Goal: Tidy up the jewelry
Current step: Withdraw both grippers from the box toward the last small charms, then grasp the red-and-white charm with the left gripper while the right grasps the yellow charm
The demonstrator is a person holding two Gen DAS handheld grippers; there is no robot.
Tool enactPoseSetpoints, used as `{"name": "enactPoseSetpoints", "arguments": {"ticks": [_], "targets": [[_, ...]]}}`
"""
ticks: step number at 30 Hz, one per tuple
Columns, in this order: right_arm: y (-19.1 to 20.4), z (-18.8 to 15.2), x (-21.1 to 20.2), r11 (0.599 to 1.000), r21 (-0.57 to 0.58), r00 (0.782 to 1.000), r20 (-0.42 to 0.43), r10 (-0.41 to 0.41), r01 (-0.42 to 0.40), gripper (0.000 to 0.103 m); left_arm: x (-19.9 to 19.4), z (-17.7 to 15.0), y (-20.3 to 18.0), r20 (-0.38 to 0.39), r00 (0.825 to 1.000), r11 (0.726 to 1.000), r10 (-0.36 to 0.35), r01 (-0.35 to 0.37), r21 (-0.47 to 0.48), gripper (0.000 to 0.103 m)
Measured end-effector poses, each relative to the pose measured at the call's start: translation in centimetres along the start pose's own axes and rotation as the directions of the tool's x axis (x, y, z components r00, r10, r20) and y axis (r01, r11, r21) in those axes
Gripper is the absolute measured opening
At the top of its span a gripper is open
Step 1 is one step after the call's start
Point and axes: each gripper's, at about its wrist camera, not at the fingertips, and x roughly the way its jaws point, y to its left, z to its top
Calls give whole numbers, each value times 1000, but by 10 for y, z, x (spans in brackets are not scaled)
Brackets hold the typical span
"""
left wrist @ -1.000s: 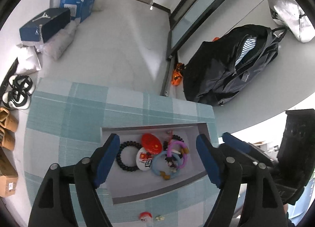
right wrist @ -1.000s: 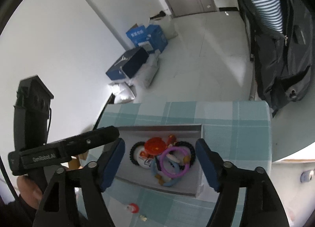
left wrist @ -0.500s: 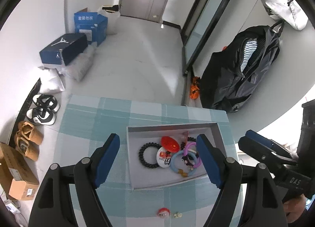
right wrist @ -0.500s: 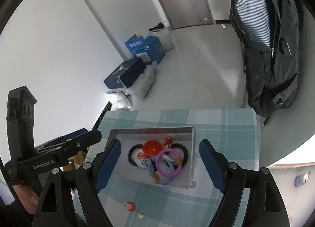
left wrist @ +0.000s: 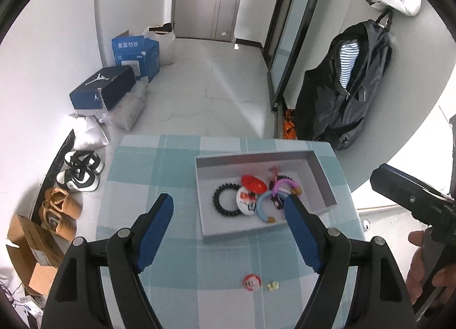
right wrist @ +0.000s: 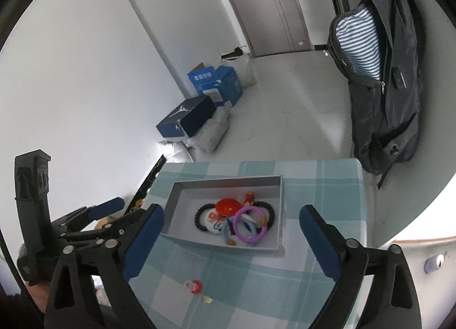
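Both views pull back from the grey tray [left wrist: 319,169], which sits higher and smaller in each frame than a second ago, with more checked tabletop [left wrist: 176,175] showing below it. In the left wrist view the tray shifts from centre toward the right. The right gripper [right wrist: 230,239] spreads its jaws wider, still opening, nothing between them. The door and far floor now fill the top of both frames.
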Motion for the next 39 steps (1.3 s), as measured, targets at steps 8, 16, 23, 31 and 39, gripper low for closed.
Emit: {"name": "enactPoseSetpoints", "arguments": {"ticks": [8,16,23,31,39], "targets": [[7,-28,-2,997,-82,999,-53,0,-4,100,5,-27,-5,-52,999,996,4,1,92,77],[3,-57,5,995,-100,993,-118,-25,13,103,24,-53,-4,-178,984,992,-15,37,120,77],[-1,-91,9,997,-68,988,-150,-41,31,103,35,-71,-2,-256,966,988,-38,75,138,77],[-3,-101,12,995,-51,981,-171,-96,88,103,37,-69,-14,-266,962,985,-64,103,136,77],[-11,-99,19,990,-36,971,-192,-142,138,103,46,-70,-11,-290,953,986,-93,128,107,72]]}}
